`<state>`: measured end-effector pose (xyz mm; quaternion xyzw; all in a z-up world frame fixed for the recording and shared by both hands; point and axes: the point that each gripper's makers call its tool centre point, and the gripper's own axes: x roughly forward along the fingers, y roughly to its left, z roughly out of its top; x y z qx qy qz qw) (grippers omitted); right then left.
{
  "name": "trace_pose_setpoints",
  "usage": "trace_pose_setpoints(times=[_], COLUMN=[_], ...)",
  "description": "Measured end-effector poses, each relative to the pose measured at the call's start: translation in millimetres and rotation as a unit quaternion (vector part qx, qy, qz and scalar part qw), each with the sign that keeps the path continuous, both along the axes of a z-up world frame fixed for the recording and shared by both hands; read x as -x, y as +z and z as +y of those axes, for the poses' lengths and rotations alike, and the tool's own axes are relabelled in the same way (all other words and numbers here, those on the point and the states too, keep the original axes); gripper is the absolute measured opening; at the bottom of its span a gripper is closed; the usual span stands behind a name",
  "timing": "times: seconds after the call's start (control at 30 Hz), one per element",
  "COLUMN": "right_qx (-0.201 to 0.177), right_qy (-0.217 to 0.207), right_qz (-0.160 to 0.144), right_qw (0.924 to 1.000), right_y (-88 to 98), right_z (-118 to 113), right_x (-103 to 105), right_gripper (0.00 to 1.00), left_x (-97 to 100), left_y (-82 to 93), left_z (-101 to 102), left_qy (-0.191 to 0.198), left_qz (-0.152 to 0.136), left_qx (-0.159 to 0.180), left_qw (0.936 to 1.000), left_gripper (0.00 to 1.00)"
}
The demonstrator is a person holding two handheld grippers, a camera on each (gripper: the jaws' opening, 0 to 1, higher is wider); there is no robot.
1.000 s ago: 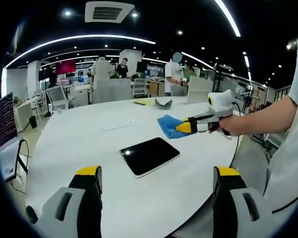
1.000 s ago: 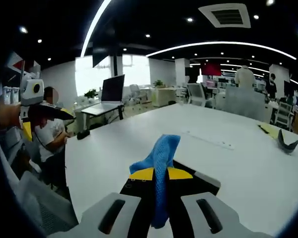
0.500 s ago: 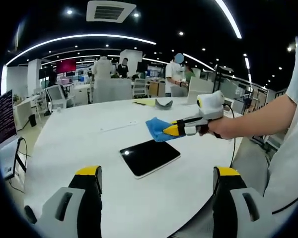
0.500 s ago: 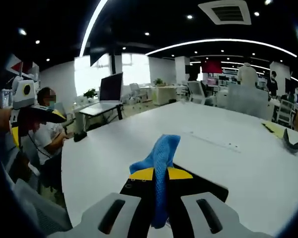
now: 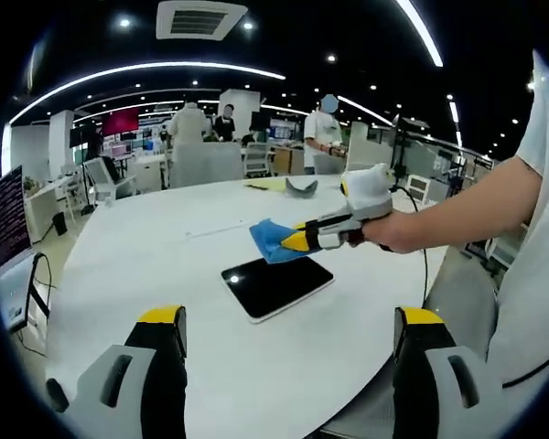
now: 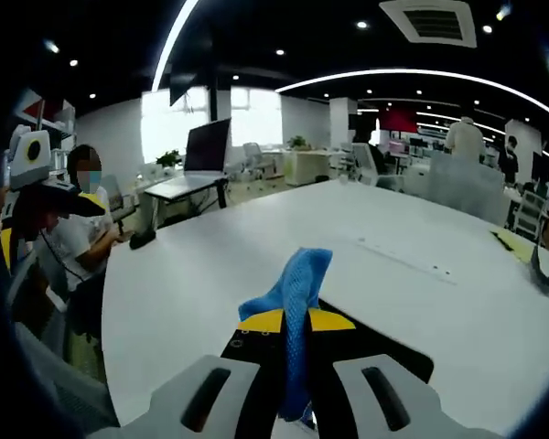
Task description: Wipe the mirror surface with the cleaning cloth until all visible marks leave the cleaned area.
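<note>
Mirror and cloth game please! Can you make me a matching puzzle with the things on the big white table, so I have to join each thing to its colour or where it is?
Things:
1. mirror
2. cleaning cloth
3. left gripper
4. table

Clues:
A. blue, pinched in the right gripper
B. white and wide, with everything resting on it
C. dark and flat, lying on the table
D. jaws wide apart with yellow tips, holding nothing

Right pairs: 1-C, 2-A, 3-D, 4-B
</note>
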<state>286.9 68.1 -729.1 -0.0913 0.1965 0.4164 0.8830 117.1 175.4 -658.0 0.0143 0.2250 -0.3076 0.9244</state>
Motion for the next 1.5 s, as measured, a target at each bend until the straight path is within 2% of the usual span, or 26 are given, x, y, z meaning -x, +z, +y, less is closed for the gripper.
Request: trace_pose_setpoints(times=[0.1,0.27,0.4,0.6,0.8,0.9,1.0,1.07,1.23,1.5], right_qx=[0.002,-0.001,-0.005,-0.003,0.006,0.002,0.015,0.004,0.008,0.013], right_qy=[0.005,0.003,0.002,-0.001,0.010,0.005,0.006,0.002,0.003,0.008], right_qz=[0.002,0.001,0.005,0.007,0.011,0.015,0.007,0.017,0.016,0.018], right_qw=[1.0000,1.0000,1.0000,1.0000,0.9999,0.9999,0.9998,0.9999,0.9998,0.9997], right_y=[-1.9,-1.0,-2.0,-6.6,-16.1,-16.8,-17.9,-18.2,-21.2,-25.7], right_z=[4.9,13.5,17.6,20.9,28.2,31.4,33.9,36.3,43.3,53.8], right_x=[-7.2,-19.7,-25.8,-40.6,-44.4,-47.0,-49.7,-53.8,-62.9,-75.3], right_gripper=[0.03,0.03,0.03,0.03,0.03,0.03,0.03,0.03,0.03,0.03], left_x=[0.4,-4.1,-8.0,-11.1,-12.8,-13.5,-14.5,-15.6,-20.2,-25.4], left_y=[-1.8,3.8,0.4,3.0,-2.0,-2.9,-6.0,-6.1,-3.9,-6.4], left_z=[-1.3,-6.8,-8.0,-5.9,-5.7,-6.0,-5.6,-3.8,1.3,-1.2], left_qy=[-0.011,-0.014,-0.019,-0.014,-0.016,-0.020,-0.023,-0.023,-0.017,-0.030], left_qz=[-0.002,-0.008,-0.011,-0.012,-0.007,-0.005,0.000,-0.002,-0.001,0.005], left_qx=[-0.024,-0.010,-0.027,-0.015,-0.010,-0.008,-0.007,-0.011,-0.001,0.003], left_qw=[0.9996,0.9998,0.9994,0.9997,0.9998,0.9998,0.9997,0.9997,0.9999,0.9995], left_gripper=[0.95,0.95,0.95,0.95,0.95,0.95,0.95,0.96,0.97,0.93])
